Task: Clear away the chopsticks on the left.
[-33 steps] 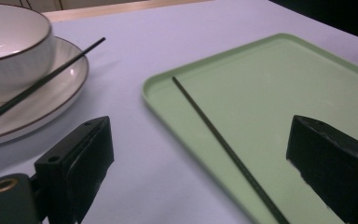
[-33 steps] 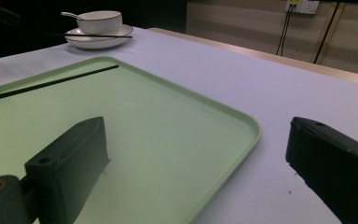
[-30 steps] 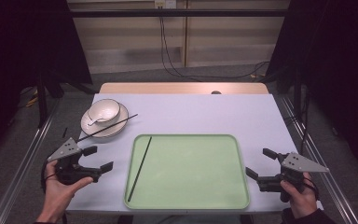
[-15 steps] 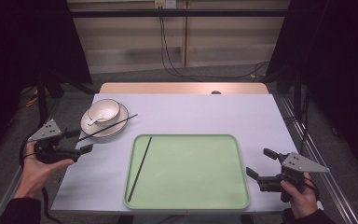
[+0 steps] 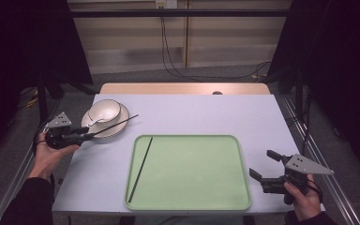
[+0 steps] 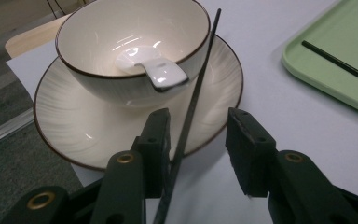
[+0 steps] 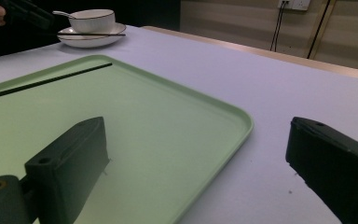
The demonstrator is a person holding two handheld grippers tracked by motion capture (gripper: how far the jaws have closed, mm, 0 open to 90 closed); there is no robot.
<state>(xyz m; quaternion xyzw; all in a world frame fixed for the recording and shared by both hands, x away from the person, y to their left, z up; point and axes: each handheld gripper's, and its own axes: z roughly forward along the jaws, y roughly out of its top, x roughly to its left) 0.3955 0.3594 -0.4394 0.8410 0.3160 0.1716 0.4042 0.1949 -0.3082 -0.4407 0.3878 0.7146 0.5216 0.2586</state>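
- Left tool [image 6: 193, 140] sits at the plate's near edge, jaws apart w/ a chopstick [image 6: 196, 88] running between them — it lies close against the left jaw, not clamped yet.
- That chopstick rests across the plate [image 5: 117, 127] rim beside the bowl [image 5: 104, 111]; a spoon [image 6: 151, 68] lies in the bowl.
- Second chopstick [image 5: 140, 168] lies on the green tray [image 5: 201, 204], along its left side.
- Right tool [image 5: 264, 168] — released, jaws wide, hovering off the tray's right corner, well apart from everything.
- Risk: closing off-centre could roll the stick off the rim or nudge the bowl; thin, round stick probably slips easily.
- Room: table [image 5: 206, 112] open beyond and right of the tray; left tool works near the table's left edge, so little margin there.
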